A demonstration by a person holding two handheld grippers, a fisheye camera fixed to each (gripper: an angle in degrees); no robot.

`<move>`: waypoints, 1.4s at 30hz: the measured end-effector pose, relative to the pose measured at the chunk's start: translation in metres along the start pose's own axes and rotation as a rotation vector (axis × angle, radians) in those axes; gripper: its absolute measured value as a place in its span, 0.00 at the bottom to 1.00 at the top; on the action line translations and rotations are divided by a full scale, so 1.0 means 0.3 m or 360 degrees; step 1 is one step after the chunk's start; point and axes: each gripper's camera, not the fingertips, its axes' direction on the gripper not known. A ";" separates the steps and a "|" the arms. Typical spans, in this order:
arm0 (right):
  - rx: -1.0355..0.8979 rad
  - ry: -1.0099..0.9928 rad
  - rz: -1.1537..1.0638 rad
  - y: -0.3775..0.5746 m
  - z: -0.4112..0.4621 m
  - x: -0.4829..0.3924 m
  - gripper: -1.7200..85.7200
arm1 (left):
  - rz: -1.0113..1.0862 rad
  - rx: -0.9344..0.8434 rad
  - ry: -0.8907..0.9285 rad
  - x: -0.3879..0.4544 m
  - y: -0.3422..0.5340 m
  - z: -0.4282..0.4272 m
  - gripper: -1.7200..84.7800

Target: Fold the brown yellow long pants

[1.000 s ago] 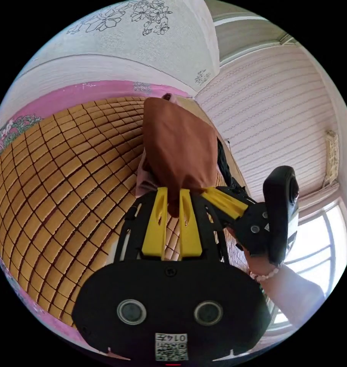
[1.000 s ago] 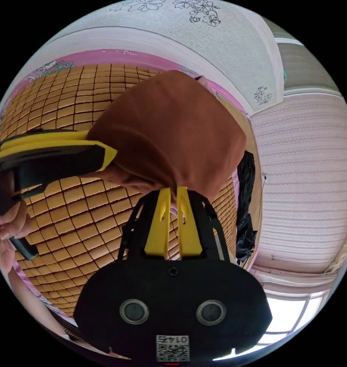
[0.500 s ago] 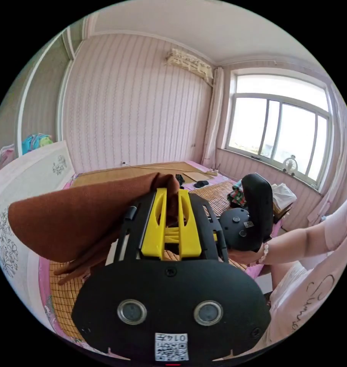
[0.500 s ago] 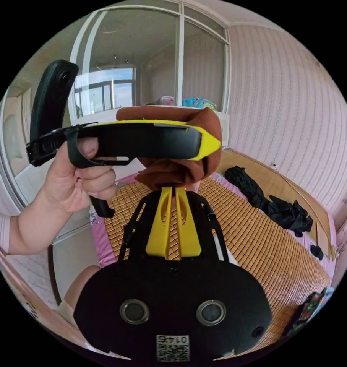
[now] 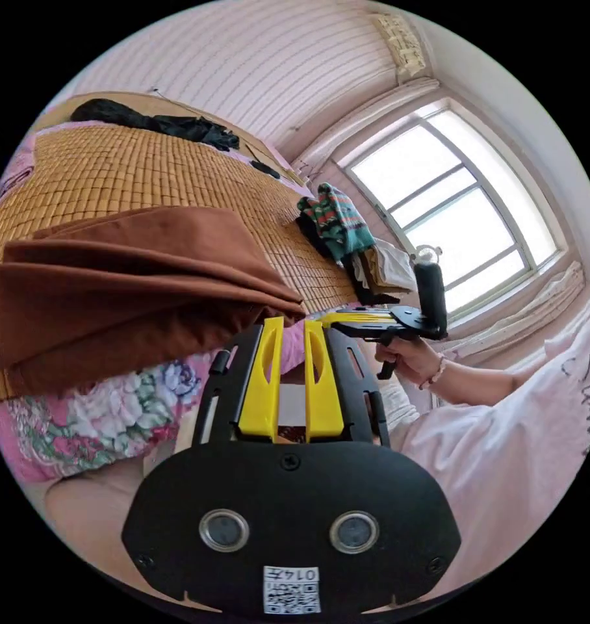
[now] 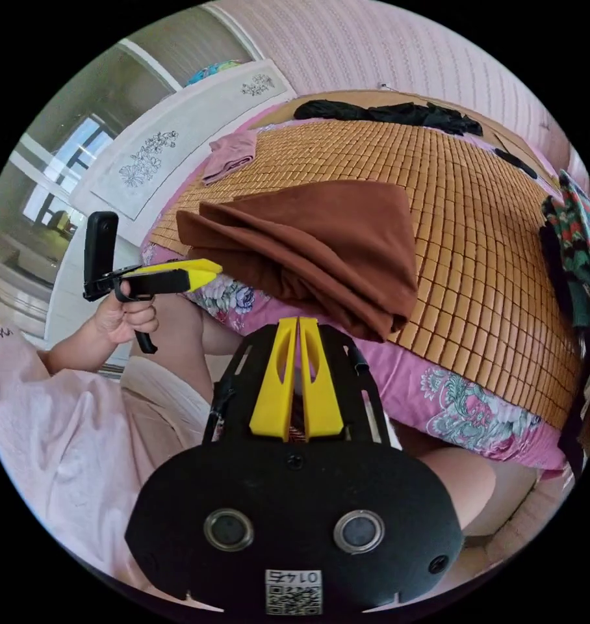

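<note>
Brown pants (image 6: 321,253) lie as a compact folded bundle on the bamboo mat (image 6: 477,214) near the bed's front edge, one corner hanging slightly over the flowered pink sheet (image 6: 464,396). Layers stack on one another, so I'd judge the folding essentially done; at most a bit of squaring up or shifting the stack remains. Neither claw touches the cloth. The right gripper (image 6: 299,325) sits just off the bundle's near corner, jaws pressed together on nothing. The left gripper (image 5: 288,325) hovers beside the bundle's edge, a narrow gap between its jaws and nothing in it; in the right gripper view it is held off to the side (image 6: 207,266), clear of the bed. Further out: a small pink garment (image 6: 230,153) near the headboard (image 6: 178,146), black clothes (image 6: 386,112) along the far side, and a striped knit piece (image 5: 334,221) by the window (image 5: 451,195)
</note>
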 end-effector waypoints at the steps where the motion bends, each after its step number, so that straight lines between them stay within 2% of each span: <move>1: 0.0000 0.0020 -0.0150 -0.045 0.017 -0.034 0.08 | -0.0057 0.0036 -0.0083 -0.026 0.019 -0.033 0.09; 3: 0.0053 0.0035 -0.0396 -0.126 0.045 -0.101 0.13 | -0.0251 0.0147 -0.0485 -0.119 0.082 -0.154 0.10; 7: 0.0018 0.0191 -0.0732 -0.360 0.171 -0.258 0.28 | -0.0458 0.0175 -0.0730 -0.219 0.112 -0.258 0.12; 9: -0.0033 0.0216 -0.0751 -0.445 0.243 -0.286 0.29 | -0.0495 0.0176 -0.0791 -0.237 0.097 -0.278 0.14; 11: -0.0252 0.0223 -0.0729 -0.505 0.343 -0.278 0.25 | -0.0493 0.0145 -0.0817 -0.239 0.073 -0.273 0.15; 12: -0.0451 0.0224 -0.0667 -0.528 0.402 -0.252 0.17 | -0.0484 0.0145 -0.0833 -0.237 0.058 -0.266 0.15; 13: -0.0483 0.0153 -0.0591 -0.540 0.403 -0.215 0.11 | -0.0483 0.0146 -0.0837 -0.236 0.050 -0.263 0.15; 14: -0.0443 0.0119 -0.0535 -0.542 0.382 -0.192 0.09 | -0.0482 0.0146 -0.0835 -0.235 0.034 -0.256 0.15; 18: 0.0027 -0.0266 -0.0228 -0.466 0.111 0.016 0.04 | -0.0472 0.0131 -0.0850 -0.246 -0.051 -0.221 0.13; 20: 0.0221 -0.0247 -0.0083 -0.387 -0.027 0.121 0.03 | -0.0438 0.0110 -0.0885 -0.253 -0.110 -0.190 0.12; 23: 0.0451 -0.0095 0.0179 -0.218 -0.257 0.303 0.03 | -0.0465 0.0119 -0.0938 -0.279 -0.220 -0.138 0.12; 25: 0.0543 0.0171 0.0355 -0.069 -0.414 0.417 0.03 | -0.0480 0.0086 -0.0964 -0.306 -0.285 -0.098 0.14; 28: 0.0526 0.0537 0.0582 0.094 -0.537 0.537 0.04 | -0.0604 -0.0205 -0.0987 -0.396 -0.357 0.011 0.15; 31: 0.0412 0.0864 0.0926 0.225 -0.581 0.651 0.08 | -0.0510 -0.0258 -0.1057 -0.390 -0.359 0.049 0.13; 34: 0.0327 0.0950 0.1008 0.268 -0.558 0.681 0.08 | -0.0339 -0.0245 -0.0976 -0.356 -0.339 0.023 0.06; 36: 0.0304 0.0918 0.0936 0.234 -0.525 0.657 0.07 | -0.0298 -0.0103 -0.0825 -0.317 -0.309 -0.067 0.04; 39: 0.0268 0.0883 0.0635 0.098 -0.448 0.573 0.07 | -0.0074 0.0181 -0.0520 -0.190 -0.198 -0.242 0.03; 42: 0.0263 0.0781 0.0197 -0.087 -0.370 0.445 0.09 | 0.0100 0.0183 -0.0390 -0.056 -0.001 -0.352 0.03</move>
